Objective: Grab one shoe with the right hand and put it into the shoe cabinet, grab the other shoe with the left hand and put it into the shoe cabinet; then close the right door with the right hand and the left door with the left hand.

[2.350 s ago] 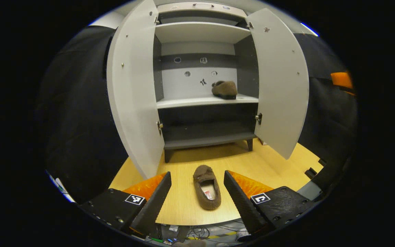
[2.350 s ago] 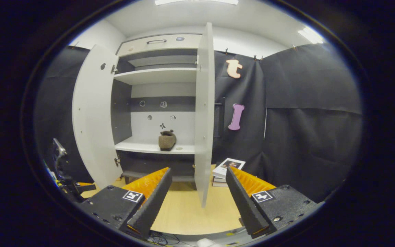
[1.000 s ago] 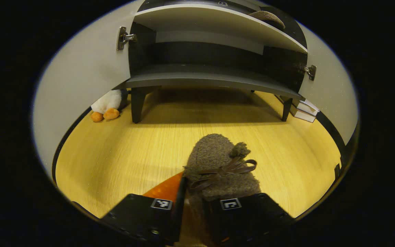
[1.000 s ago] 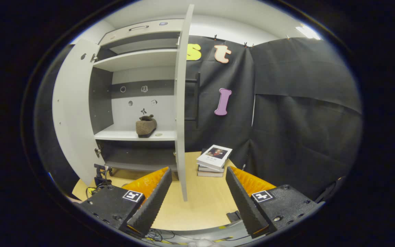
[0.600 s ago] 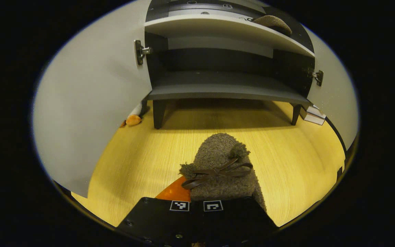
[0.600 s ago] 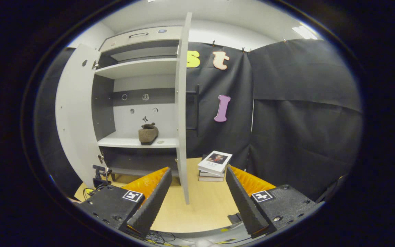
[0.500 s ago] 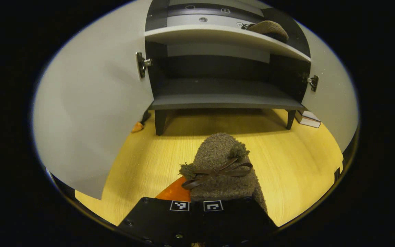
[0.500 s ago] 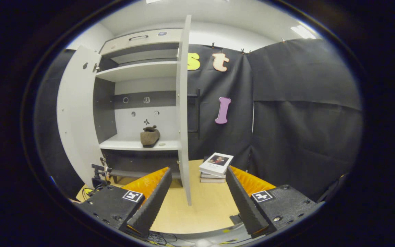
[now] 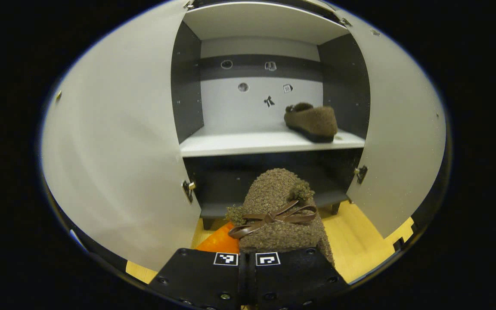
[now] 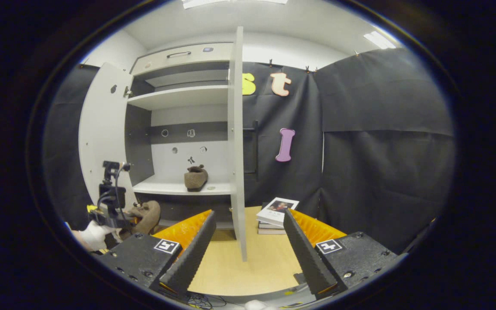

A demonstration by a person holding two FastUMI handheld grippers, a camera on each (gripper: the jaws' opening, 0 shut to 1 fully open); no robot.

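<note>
Left gripper [image 9: 248, 269] clamping second shoe [image 9: 278, 213]; right gripper [image 10: 248, 249] idling agape, empty. Aiming shoe at white shelf [image 9: 248, 144], 12 o'clock, landing beside first shoe [image 9: 312, 122], avoiding doors.

A staged recording booth is seen: black cloth [image 10: 385, 142] is hung as walls, a shoe cabinet [image 10: 179, 112] is set on a wooden floor [image 10: 261, 262], books [image 10: 277, 213] are stacked beside.
</note>
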